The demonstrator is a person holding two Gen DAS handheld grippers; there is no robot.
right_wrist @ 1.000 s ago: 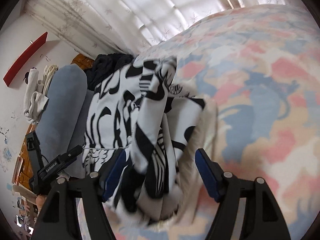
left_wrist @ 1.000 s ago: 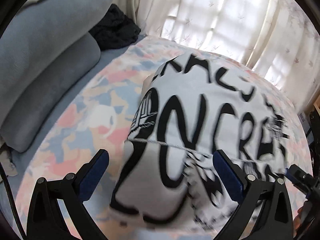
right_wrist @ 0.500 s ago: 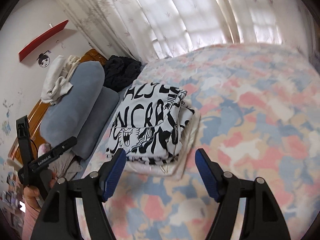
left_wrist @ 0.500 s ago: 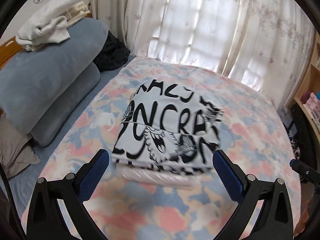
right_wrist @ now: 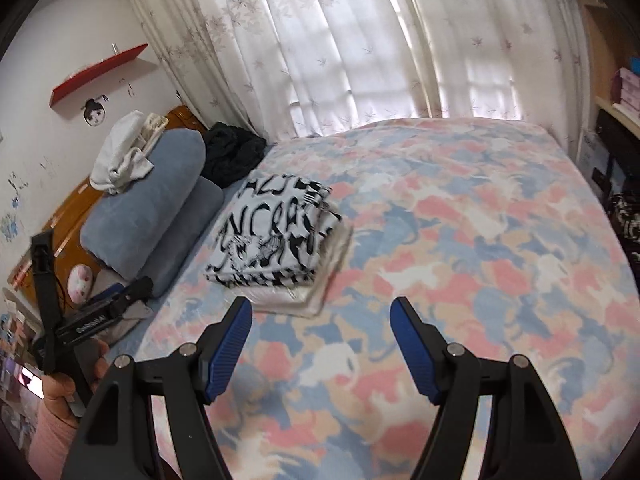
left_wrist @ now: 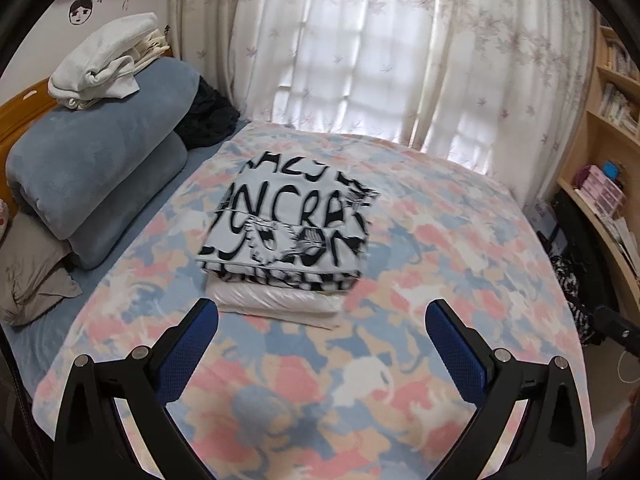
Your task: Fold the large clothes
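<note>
A folded white garment with black lettering (left_wrist: pixel 292 224) lies on top of a folded white piece (left_wrist: pixel 276 304) on the bed. It also shows in the right wrist view (right_wrist: pixel 276 236), left of centre. My left gripper (left_wrist: pixel 322 320) is open and empty, held back above the bedspread, well short of the stack. My right gripper (right_wrist: pixel 320 320) is open and empty, also back from the stack, which lies ahead and to its left. The left gripper's body (right_wrist: pixel 80 320) shows in the right wrist view at the lower left.
The bed has a pink, blue and white patterned bedspread (left_wrist: pixel 440 280). Rolled blue-grey bedding (left_wrist: pixel 100 176) with white clothes on top (left_wrist: pixel 104 60) lies along the left. A black garment (left_wrist: pixel 208 116) sits by the curtain. Shelves (left_wrist: pixel 612 160) stand at the right.
Both grippers have pulled back and up from the folded garment, which they had been close over. The garment now lies flat and free on the stack.
</note>
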